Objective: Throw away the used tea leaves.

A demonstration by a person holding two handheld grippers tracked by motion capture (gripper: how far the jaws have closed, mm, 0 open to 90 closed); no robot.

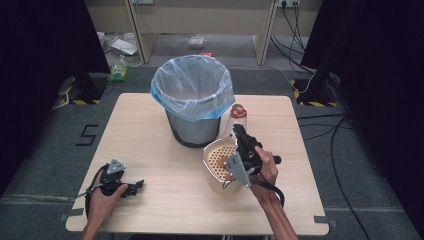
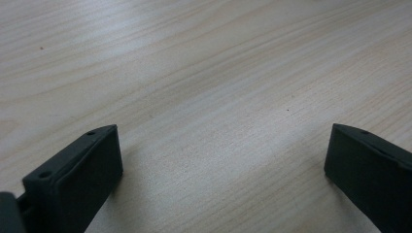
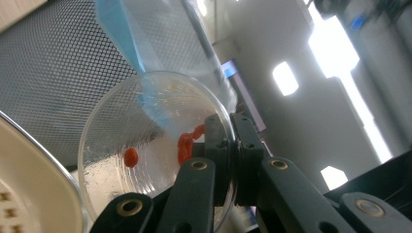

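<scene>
Right claw [image 1: 241, 131] is clenched on the wall of a clear plastic cup [image 1: 235, 119], held tipped up beside the mesh waste bin [image 1: 192, 127] with its blue-rimmed bag liner [image 1: 192, 85] in the high view. Just below it on the bench [image 1: 165, 195] stands a cream strainer bowl [image 1: 216, 165] with a perforated insert, touching or nearly touching the bin's base. The left claw [image 1: 136, 187] lies low on the bench near the front left corner, well apart from all of this.

From the left gripper view, the left claw [image 2: 221, 160] stands released, its jaws wide apart over bare wood grain, with nothing between them.

From the right gripper view, the right claw [image 3: 232, 141] pinches the cup's rim, one jaw inside and one outside. A few red bits [image 3: 184, 145] cling to the wet inner wall of the cup [image 3: 145, 145], with the bin's mesh [image 3: 53, 82] just behind.

Judging by this, the cup looks mostly emptied; what likely remains is shaking out the last red bits, into the strainer or the bin, and setting the cup down.
</scene>
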